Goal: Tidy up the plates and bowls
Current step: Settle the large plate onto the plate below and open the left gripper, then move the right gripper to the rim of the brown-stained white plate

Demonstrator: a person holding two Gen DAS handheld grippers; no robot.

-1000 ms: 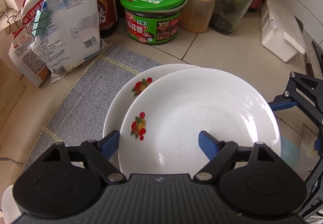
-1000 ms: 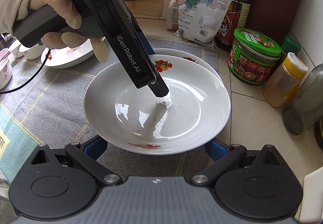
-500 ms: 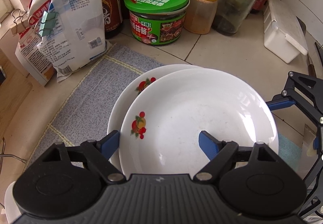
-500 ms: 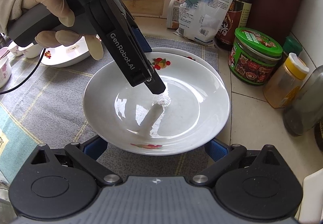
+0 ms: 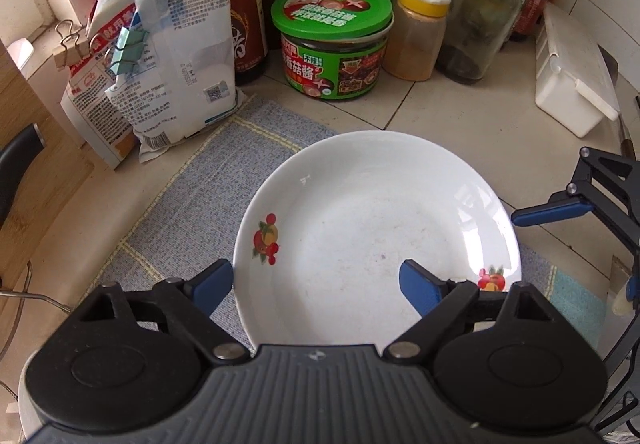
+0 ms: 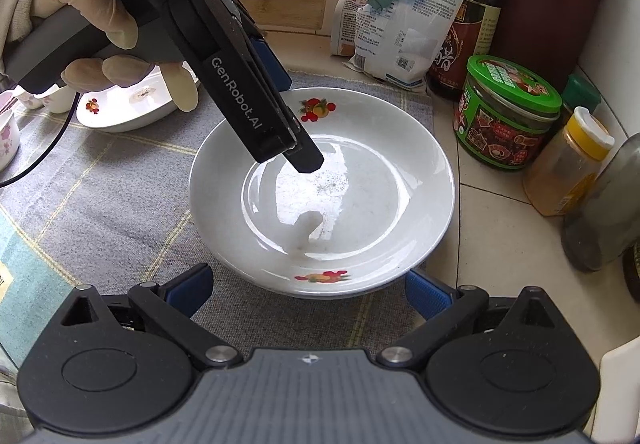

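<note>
Opening over the white plate [image 5: 376,236] on the grey mat [image 5: 192,204], our left gripper [image 5: 316,286] has one finger inside the rim and one outside, pressing nothing. Our right gripper [image 6: 308,290] waits spread at the near edge, empty. Lifting carelessly could drag the plate sideways. Whether another plate hides underneath, we cannot tell.

Two close fisheye views look steeply down, each over its own tongs. Both share the white plate [image 5: 376,240] at centre frame on the table [image 5: 460,112], seen from different sides, and the green jar [image 6: 508,120] behind it.
</note>
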